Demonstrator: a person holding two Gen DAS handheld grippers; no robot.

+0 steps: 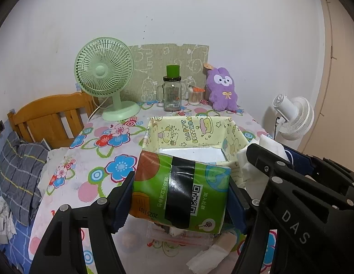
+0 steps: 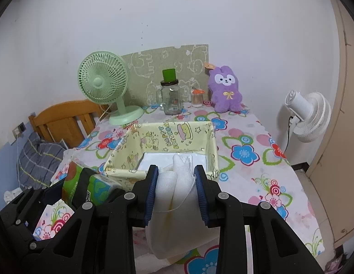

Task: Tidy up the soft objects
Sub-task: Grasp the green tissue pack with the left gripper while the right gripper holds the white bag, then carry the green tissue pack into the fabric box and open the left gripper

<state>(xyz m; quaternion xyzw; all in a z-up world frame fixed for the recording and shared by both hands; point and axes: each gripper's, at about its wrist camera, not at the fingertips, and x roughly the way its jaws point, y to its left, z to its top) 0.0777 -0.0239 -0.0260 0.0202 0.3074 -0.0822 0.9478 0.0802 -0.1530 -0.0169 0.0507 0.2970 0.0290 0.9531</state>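
the left gripper (image 1: 180,196) clenches a green tissue pack (image 1: 180,191) and the right gripper (image 2: 177,191) pinches a white cloth (image 2: 177,196), both poised just before the yellow fabric box (image 2: 213,150), seemingly for dropping in.

"DAS": right gripper (image 1: 263,159); "2025" tissue pack (image 1: 180,191)

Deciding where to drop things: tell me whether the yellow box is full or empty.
Nearly empty. The box is open-topped, and only a flat white layer shows at its bottom; the tissue pack and white cloth are still gripped outside.
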